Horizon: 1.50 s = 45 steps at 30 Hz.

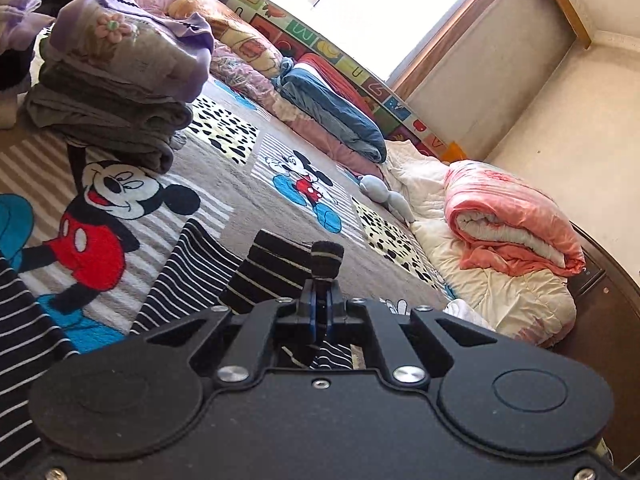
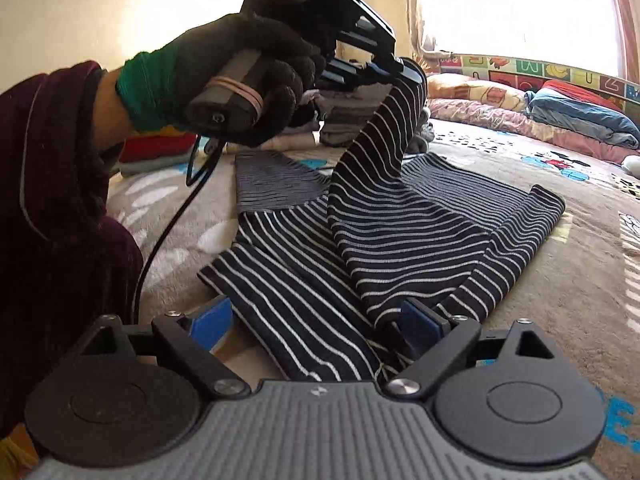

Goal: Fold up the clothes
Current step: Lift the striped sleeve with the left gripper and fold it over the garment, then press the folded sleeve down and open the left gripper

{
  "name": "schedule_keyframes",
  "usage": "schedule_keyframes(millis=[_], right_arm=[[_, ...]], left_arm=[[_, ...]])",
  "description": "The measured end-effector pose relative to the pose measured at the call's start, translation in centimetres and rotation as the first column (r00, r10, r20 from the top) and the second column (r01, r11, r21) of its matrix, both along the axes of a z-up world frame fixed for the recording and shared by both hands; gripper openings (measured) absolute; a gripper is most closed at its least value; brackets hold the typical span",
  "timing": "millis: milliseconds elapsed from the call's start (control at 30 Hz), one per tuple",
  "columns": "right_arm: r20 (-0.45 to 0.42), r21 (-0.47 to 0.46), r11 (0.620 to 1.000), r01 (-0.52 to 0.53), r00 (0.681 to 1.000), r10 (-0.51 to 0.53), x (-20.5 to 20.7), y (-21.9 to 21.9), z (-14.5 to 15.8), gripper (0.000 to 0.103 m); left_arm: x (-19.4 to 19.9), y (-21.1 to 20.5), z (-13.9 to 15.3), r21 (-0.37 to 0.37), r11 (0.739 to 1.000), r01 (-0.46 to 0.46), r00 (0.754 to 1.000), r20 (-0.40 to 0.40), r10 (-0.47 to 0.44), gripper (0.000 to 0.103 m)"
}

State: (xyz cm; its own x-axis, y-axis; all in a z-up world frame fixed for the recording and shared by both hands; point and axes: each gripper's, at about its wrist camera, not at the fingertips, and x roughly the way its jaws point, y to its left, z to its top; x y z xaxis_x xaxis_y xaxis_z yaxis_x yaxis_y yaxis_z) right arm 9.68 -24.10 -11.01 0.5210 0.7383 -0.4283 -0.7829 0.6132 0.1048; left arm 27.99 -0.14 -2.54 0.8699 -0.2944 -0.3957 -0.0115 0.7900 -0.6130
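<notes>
Right wrist view: left hand-held gripper (image 2: 404, 70) pinches the striped garment (image 2: 384, 216) aloft; right hand-held gripper (image 2: 316, 328) gapes beneath.

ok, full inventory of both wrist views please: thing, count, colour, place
black cotton shirt with thin white stripes: 1, spread on the rug, one sleeve lifted
plush cartoon-mouse rug: 1, brown-grey with red, blue and white figures, under everything
stack of folded clothes: 1, grey and lilac, far left on the rug
rolled pink quilt: 1, right, on a cream quilt
folded blue blanket: 1, along the wall
alphabet play mat: 1, multicolour, upright below the window
left gripper: black, shut on the sleeve cuff, raised
right gripper: black and grey, blue pads, open over the shirt's near edge
gloved hand: 1, black glove, green cuff, maroon sleeve
</notes>
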Motion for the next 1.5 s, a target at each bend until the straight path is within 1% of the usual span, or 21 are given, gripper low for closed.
schedule_keyframes(millis=[100, 200, 300, 467, 733, 800, 967, 1067, 1333, 1500], right_arm=[[-0.048, 0.001, 1.000, 0.000, 0.999, 0.000, 0.5, -0.1, -0.3, 0.091], [-0.062, -0.008, 1.000, 0.002, 0.998, -0.003, 0.2, -0.1, -0.4, 0.091], [-0.092, 0.012, 1.000, 0.014, 0.996, -0.013, 0.1, -0.4, -0.3, 0.091], [-0.130, 0.019, 0.999, 0.028, 0.991, -0.026, 0.6, -0.5, -0.5, 0.093], [-0.158, 0.029, 1.000, 0.010, 0.987, -0.005, 1.6, -0.4, -0.7, 0.098], [-0.178, 0.048, 0.999, 0.003, 0.984, 0.005, 1.9, -0.7, -0.7, 0.098], [-0.236, 0.123, 0.992, -0.002, 0.971, 0.031, 2.8, -1.9, -0.8, 0.098], [-0.246, 0.133, 0.991, -0.007, 0.969, 0.039, 2.9, -2.0, -0.8, 0.098], [-0.273, 0.160, 0.987, -0.014, 0.960, 0.058, 3.3, -2.1, -0.9, 0.099], [-0.299, 0.190, 0.982, -0.013, 0.952, 0.071, 3.7, -2.6, -1.0, 0.099]], left_arm=[[1.6, -1.2, 0.4, 0.001, 1.000, 0.008, 1.000, -0.019, -0.008, 0.001], [3.4, -2.2, 0.5, -0.003, 1.000, 0.013, 0.999, -0.047, -0.013, 0.001], [5.2, -3.1, 0.6, -0.009, 1.000, 0.013, 0.997, -0.076, -0.014, 0.001], [8.0, -4.6, 0.7, -0.022, 1.000, 0.017, 0.993, -0.113, -0.020, 0.001], [11.6, -7.9, -0.2, 0.027, 0.999, 0.034, 0.984, -0.173, -0.028, 0.001], [12.3, -8.4, -0.5, 0.042, 0.998, 0.038, 0.982, -0.186, -0.029, 0.001], [13.8, -10.0, -1.4, 0.118, 0.991, 0.059, 0.975, -0.222, -0.031, 0.001], [14.5, -10.9, -2.1, 0.163, 0.984, 0.070, 0.970, -0.241, -0.029, 0.001], [15.8, -13.1, -4.3, 0.236, 0.969, 0.071, 0.959, -0.284, -0.001, 0.001], [16.6, -14.2, -5.5, 0.306, 0.950, 0.067, 0.952, -0.303, 0.030, 0.001]])
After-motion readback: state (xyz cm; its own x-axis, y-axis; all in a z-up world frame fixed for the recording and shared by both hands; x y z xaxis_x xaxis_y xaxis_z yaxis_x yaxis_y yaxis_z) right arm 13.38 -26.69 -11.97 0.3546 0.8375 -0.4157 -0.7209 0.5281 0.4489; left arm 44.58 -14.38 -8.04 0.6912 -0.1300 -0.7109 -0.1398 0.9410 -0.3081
